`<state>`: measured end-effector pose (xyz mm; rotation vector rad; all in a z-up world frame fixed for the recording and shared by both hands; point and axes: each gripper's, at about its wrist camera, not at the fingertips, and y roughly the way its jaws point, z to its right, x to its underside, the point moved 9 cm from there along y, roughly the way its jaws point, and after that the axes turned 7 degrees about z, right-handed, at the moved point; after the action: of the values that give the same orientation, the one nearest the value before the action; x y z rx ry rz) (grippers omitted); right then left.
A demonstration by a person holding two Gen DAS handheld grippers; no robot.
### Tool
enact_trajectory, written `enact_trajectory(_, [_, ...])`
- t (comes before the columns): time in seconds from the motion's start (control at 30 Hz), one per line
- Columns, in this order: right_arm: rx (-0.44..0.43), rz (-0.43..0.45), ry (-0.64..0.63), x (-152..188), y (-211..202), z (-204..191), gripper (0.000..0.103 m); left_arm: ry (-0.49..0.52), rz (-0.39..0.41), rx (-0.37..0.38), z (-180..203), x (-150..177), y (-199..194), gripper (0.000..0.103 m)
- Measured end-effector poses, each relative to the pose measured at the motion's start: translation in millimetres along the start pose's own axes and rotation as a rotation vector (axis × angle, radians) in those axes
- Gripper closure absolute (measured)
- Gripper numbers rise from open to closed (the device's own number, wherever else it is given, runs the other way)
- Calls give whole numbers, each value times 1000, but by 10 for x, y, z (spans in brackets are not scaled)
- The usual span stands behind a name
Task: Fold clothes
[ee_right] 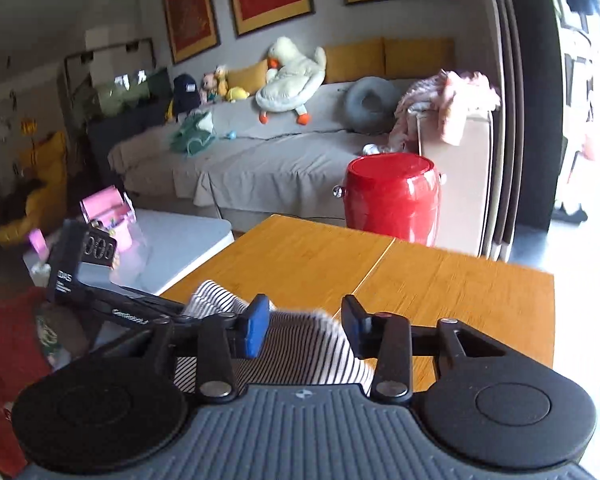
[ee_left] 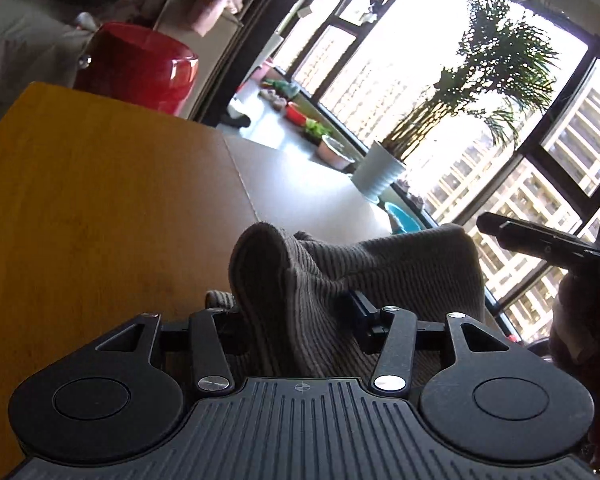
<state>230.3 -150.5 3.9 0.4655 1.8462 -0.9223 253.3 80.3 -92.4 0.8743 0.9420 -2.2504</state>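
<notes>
A striped knit garment (ee_left: 340,280) bunches up between the fingers of my left gripper (ee_left: 300,312), above the wooden table (ee_left: 100,200); the jaws stand fairly wide and the cloth covers the left finger, so the grip is unclear. The same garment (ee_right: 300,344) shows black and white striped in the right wrist view, lying under and between the fingers of my right gripper (ee_right: 304,324), whose blue pads stand apart. The other gripper (ee_right: 100,280) reaches the cloth from the left there. The right gripper's fingers (ee_left: 540,236) show at the right edge of the left wrist view.
A red barrel stool (ee_right: 392,196) stands past the table's far edge. A grey sofa (ee_right: 280,152) with plush toys lies behind, a white low table (ee_right: 180,248) to the left. A potted palm (ee_left: 380,172) stands by the windows.
</notes>
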Motion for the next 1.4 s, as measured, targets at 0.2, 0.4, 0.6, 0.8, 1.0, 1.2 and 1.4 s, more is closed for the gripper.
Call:
enact_trajectory(0.2, [128,-68,78,499,490,442,59,18,4,-56,-78,24,-79,38])
enact_trajectory(0.4, [118,-60,112,518,501,479,55,123,57,-152,-8,-83,-417,41])
enact_trajectory(0.6, [128,-58,140,574,504,523,46,157,78,-142,189,-202,-480,41])
enact_trajectory(0.8, [141,-50,120,568,506,485,46,200,151,-41,572,-376,-531,41])
enact_trajectory(1.0, [161,-20,75,463,354,370,45,284,40,56,852,-248,-95,42])
enact_trajectory(1.2, [81,62,-9,176,-25,-9,54,200,-35,-21,370,-65,260,38])
enact_trajectory(1.4, [83,-87,-61,619,362,-135,52,108,-41,-6,189,-51,288,34])
